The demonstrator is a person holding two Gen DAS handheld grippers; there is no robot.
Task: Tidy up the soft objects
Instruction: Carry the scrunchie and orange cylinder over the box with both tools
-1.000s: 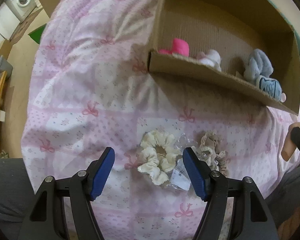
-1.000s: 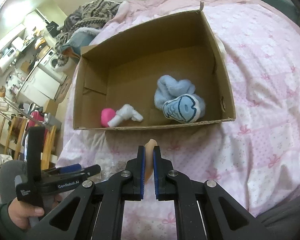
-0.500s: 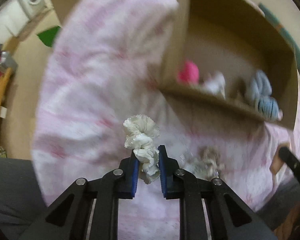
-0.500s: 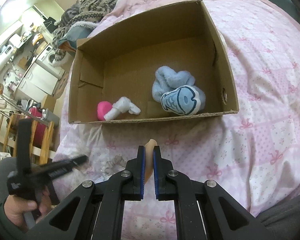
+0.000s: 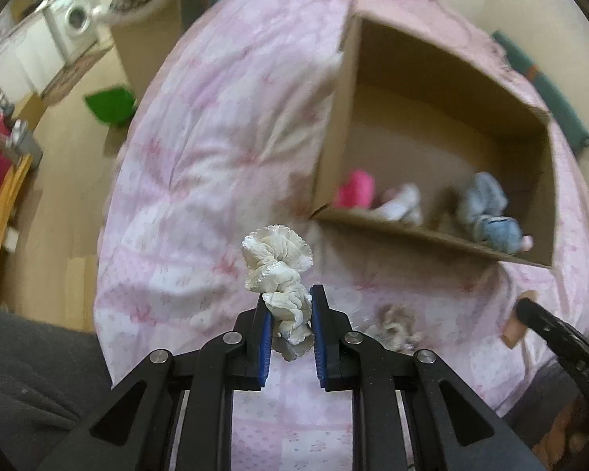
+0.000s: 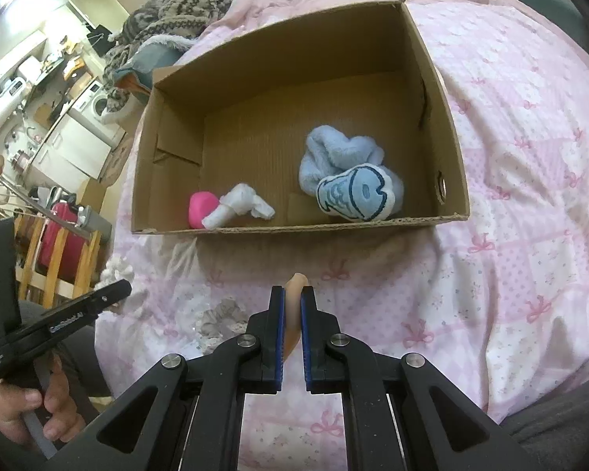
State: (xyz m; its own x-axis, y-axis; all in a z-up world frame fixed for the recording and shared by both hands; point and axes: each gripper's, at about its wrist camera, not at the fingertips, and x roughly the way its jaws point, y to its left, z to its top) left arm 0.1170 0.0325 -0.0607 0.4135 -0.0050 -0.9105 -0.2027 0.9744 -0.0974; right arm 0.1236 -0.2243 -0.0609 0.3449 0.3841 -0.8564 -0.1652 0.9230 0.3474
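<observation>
My left gripper (image 5: 288,294) is shut on a cream scrunchie (image 5: 278,263) and holds it above the pink bedspread, short of the cardboard box (image 5: 412,231). My right gripper (image 6: 292,294) is shut on a small peach soft piece (image 6: 295,286), held in front of the cardboard box (image 6: 294,229). The box holds a pink ball (image 6: 202,208), a white cloth toy (image 6: 237,208) and a blue plush (image 6: 349,184). A beige scrunchie in clear wrap (image 5: 392,325) lies on the bed; it also shows in the right wrist view (image 6: 224,316).
The pink patterned bedspread (image 6: 510,196) covers the bed. A patterned blanket pile (image 6: 169,19) lies behind the box. Wooden chairs and a red case (image 6: 59,231) stand to the left on the floor. My left gripper also shows in the right wrist view (image 6: 114,294).
My left gripper closed on the cream scrunchie and lifted it off the bed toward the box. The right gripper stayed shut on the peach piece, moving slightly nearer the box.
</observation>
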